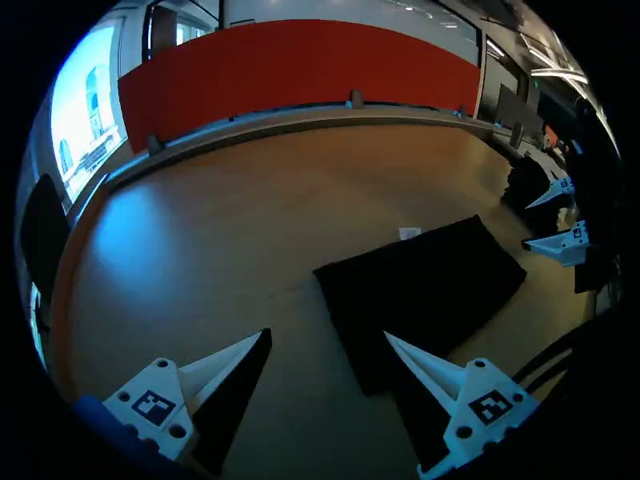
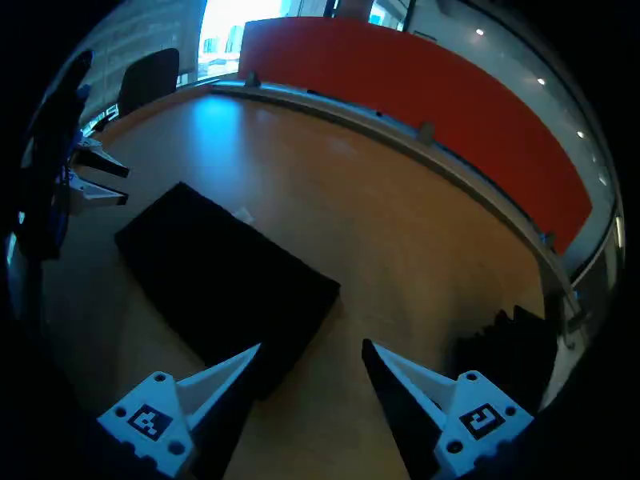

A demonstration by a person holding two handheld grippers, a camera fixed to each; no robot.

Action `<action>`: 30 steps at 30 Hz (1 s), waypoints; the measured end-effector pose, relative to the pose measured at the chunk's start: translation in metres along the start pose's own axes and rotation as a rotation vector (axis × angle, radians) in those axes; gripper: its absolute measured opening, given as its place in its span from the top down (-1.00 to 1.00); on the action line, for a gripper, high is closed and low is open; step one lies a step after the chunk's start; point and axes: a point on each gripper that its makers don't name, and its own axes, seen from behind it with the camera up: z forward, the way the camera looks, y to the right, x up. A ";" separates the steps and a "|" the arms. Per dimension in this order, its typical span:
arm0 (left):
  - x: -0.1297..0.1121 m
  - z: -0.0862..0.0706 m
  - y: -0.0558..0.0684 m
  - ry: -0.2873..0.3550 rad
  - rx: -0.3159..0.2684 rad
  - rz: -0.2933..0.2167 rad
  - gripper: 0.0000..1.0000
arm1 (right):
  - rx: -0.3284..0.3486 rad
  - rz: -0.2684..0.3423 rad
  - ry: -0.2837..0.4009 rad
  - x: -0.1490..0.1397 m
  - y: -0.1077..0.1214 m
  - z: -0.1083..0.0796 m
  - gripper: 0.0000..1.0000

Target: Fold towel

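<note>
Seemingly above the towel (image 1: pixel 416 280), left hand-held gripper (image 1: pixel 327 332) and right hand-held gripper (image 2: pixel 312 344) hover, both spread wide.

A white scrap (image 1: pixel 410 233) by the towel (image 1: pixel 424 280) is unreadably small.

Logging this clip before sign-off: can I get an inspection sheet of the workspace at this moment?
Surface: wooden table.
Job's things: black towel, lying flat, ungripped.
Clutter: small white tag at the towel's edge; dark pile near the table's rim.
Grippers: left gripper open; right gripper open; both hold nothing, at opposite ends of the towel.
Cables: dark cord-like lines by the left gripper; cannot tell what they are.
Surroundings: red partition, chair, windows.
</note>
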 end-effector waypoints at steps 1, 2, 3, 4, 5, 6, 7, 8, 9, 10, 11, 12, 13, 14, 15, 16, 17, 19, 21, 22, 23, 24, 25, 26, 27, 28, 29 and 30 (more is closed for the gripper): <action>-0.002 -0.001 -0.001 0.000 0.002 -0.004 -0.86 | 0.000 0.002 -0.001 -0.002 -0.001 -0.002 -0.75; -0.003 -0.002 -0.001 0.000 0.004 -0.007 -0.86 | 0.001 0.004 -0.002 -0.004 -0.002 -0.003 -0.75; -0.004 -0.003 -0.002 0.000 0.007 -0.010 -0.86 | 0.002 0.008 -0.002 -0.005 -0.002 -0.004 -0.75; -0.006 -0.003 -0.003 0.000 0.011 -0.014 -0.86 | 0.002 0.014 -0.003 -0.006 -0.003 -0.005 -0.75; -0.007 -0.004 -0.003 0.000 0.015 -0.018 -0.86 | 0.003 0.018 -0.003 -0.008 -0.004 -0.005 -0.75; -0.007 -0.004 -0.004 0.002 0.017 -0.022 -0.86 | 0.003 0.023 -0.002 -0.008 -0.004 -0.006 -0.75; -0.008 -0.005 -0.004 0.004 0.020 -0.026 -0.86 | 0.003 0.028 -0.001 -0.009 -0.005 -0.006 -0.75; -0.008 -0.006 -0.005 0.006 0.022 -0.031 -0.86 | 0.003 0.034 0.000 -0.009 -0.005 -0.007 -0.75; -0.008 -0.007 -0.005 0.009 0.025 -0.036 -0.86 | 0.002 0.039 0.002 -0.009 -0.006 -0.008 -0.75; -0.009 -0.008 -0.006 0.013 0.029 -0.040 -0.86 | 0.001 0.044 0.004 -0.010 -0.006 -0.008 -0.75; -0.009 -0.010 -0.006 0.016 0.033 -0.045 -0.86 | 0.000 0.050 0.007 -0.010 -0.007 -0.009 -0.75; -0.009 -0.011 -0.007 0.020 0.039 -0.049 -0.86 | 0.000 0.057 0.010 -0.009 -0.008 -0.010 -0.76; -0.009 -0.013 -0.008 0.024 0.046 -0.053 -0.86 | 0.000 0.065 0.013 -0.009 -0.009 -0.011 -0.76; -0.009 -0.015 -0.009 0.028 0.053 -0.058 -0.86 | 0.000 0.073 0.016 -0.008 -0.010 -0.012 -0.75; -0.009 -0.017 -0.010 0.033 0.060 -0.062 -0.86 | 0.001 0.083 0.020 -0.008 -0.011 -0.012 -0.75; -0.010 -0.019 -0.011 0.038 0.068 -0.067 -0.86 | 0.002 0.092 0.025 -0.007 -0.012 -0.013 -0.75; -0.010 -0.021 -0.013 0.043 0.076 -0.072 -0.86 | 0.003 0.103 0.030 -0.005 -0.013 -0.014 -0.75; -0.012 -0.025 -0.014 0.049 0.088 -0.083 -0.86 | 0.003 0.120 0.036 -0.005 -0.014 -0.015 -0.76; -0.014 -0.028 -0.014 0.054 0.097 -0.096 -0.85 | 0.004 0.134 0.040 -0.004 -0.016 -0.016 -0.76; -0.015 -0.029 -0.014 0.056 0.100 -0.103 -0.85 | 0.005 0.138 0.041 -0.005 -0.016 -0.016 -0.75; -0.016 -0.031 -0.015 0.058 0.103 -0.110 -0.85 | 0.006 0.143 0.041 -0.005 -0.017 -0.016 -0.75; -0.017 -0.032 -0.015 0.059 0.107 -0.116 -0.85 | 0.006 0.143 0.040 -0.005 -0.017 -0.016 -0.75; -0.017 -0.034 -0.016 0.061 0.110 -0.121 -0.86 | 0.007 0.143 0.039 -0.006 -0.018 -0.016 -0.75; -0.018 -0.035 -0.016 0.063 0.114 -0.127 -0.86 | 0.008 0.143 0.038 -0.006 -0.018 -0.016 -0.75; -0.019 -0.037 -0.017 0.064 0.117 -0.131 -0.86 | 0.009 0.141 0.038 -0.007 -0.018 -0.016 -0.75; -0.020 -0.039 -0.018 0.066 0.121 -0.135 -0.86 | 0.011 0.139 0.038 -0.007 -0.019 -0.016 -0.75; -0.021 -0.040 -0.019 0.067 0.125 -0.139 -0.86 | 0.012 0.136 0.038 -0.007 -0.019 -0.016 -0.76; -0.021 -0.043 -0.020 0.070 0.130 -0.142 -0.86 | 0.014 0.133 0.037 -0.007 -0.020 -0.016 -0.76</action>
